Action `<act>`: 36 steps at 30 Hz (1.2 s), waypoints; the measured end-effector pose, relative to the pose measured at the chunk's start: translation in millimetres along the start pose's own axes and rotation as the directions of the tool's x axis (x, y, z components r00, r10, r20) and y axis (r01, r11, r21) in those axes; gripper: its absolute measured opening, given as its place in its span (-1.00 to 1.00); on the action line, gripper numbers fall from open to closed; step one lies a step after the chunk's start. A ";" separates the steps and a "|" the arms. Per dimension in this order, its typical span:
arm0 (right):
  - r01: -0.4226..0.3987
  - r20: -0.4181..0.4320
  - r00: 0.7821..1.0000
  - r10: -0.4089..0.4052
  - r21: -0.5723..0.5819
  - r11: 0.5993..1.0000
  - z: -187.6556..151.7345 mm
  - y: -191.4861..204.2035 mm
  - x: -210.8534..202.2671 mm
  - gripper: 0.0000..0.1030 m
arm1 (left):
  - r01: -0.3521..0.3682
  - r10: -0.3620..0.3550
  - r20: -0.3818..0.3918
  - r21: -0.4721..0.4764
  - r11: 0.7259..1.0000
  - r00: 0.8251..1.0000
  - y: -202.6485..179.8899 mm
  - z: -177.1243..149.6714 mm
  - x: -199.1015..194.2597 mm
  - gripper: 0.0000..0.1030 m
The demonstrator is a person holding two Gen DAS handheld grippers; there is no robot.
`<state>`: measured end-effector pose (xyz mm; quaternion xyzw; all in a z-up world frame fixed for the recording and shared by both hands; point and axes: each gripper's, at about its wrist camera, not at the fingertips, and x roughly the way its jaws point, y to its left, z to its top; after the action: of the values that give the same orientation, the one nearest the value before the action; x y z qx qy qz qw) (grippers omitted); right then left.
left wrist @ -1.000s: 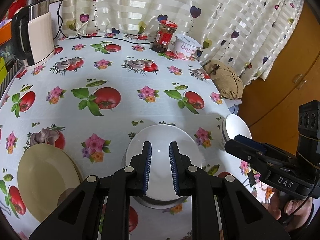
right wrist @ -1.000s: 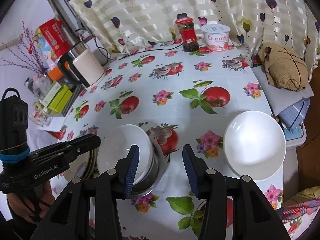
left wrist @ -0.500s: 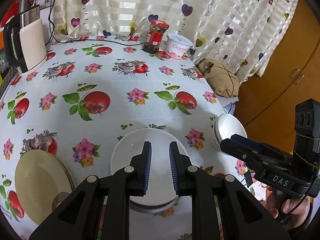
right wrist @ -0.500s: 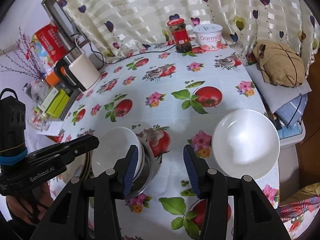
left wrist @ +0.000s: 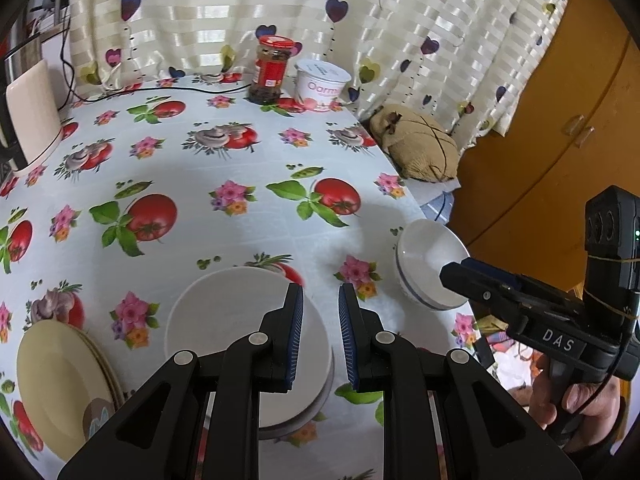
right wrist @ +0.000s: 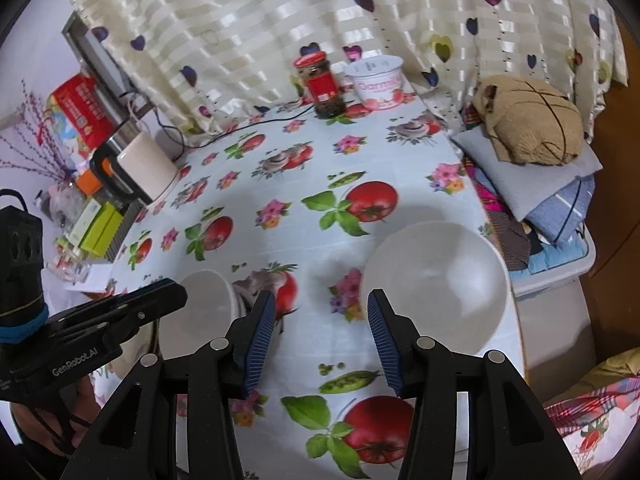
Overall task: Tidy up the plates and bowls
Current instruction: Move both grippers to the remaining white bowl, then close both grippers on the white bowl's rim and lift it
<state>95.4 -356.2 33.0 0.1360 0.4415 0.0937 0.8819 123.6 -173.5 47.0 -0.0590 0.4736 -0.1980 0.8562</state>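
**Bowls and plates spread over the tomato tablecloth, nothing gripped**

The white bowl [left wrist: 224, 320] sits nested in a shallow metal dish near the front edge of the tabletop [left wrist: 192, 184]. The left hand-held gripper [left wrist: 320, 332] hangs over its right rim, fingers apart by a narrow gap with nothing between them, so it's released. At about 9 o'clock from that bowl lies a stack of cream plates [left wrist: 60, 380], close beside it, though whether they touch is hard to tell.

The second white bowl [right wrist: 434, 284] is off at roughly 3 o'clock, right by the tabletop's right edge. The right hand-held gripper [right wrist: 322, 340] has its fingers spread wide and empty, with the right fingertip just at that bowl's near-left rim.

At the far end, around 12 o'clock, a red-lidded jar [left wrist: 272, 70] stands just beside a yogurt tub [left wrist: 322, 84]. A kettle [right wrist: 140, 166] is at about 10 o'clock.
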 end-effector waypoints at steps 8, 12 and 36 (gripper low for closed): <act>0.005 0.056 0.998 -0.007 0.027 1.000 0.6 -23.0 -9.6 -0.07 | 0.003 -0.002 -0.016 0.037 0.999 1.000 -16.2 4.2 11.5 -0.63; 0.026 0.069 0.997 -0.029 0.045 0.999 0.9 -34.6 -12.3 -0.07 | 0.013 -0.011 -0.026 0.059 0.998 1.000 -27.1 7.5 19.8 -0.63; 0.129 0.003 0.991 -0.132 0.175 0.976 -8.6 -100.3 5.3 -0.30 | 0.115 -0.109 -0.123 0.045 0.992 0.986 -68.3 15.2 84.7 -0.63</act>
<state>96.1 -448.1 -8.3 0.1841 0.4496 -0.0043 0.8740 157.0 -270.8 8.3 -0.0510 0.5151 -0.2612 0.8148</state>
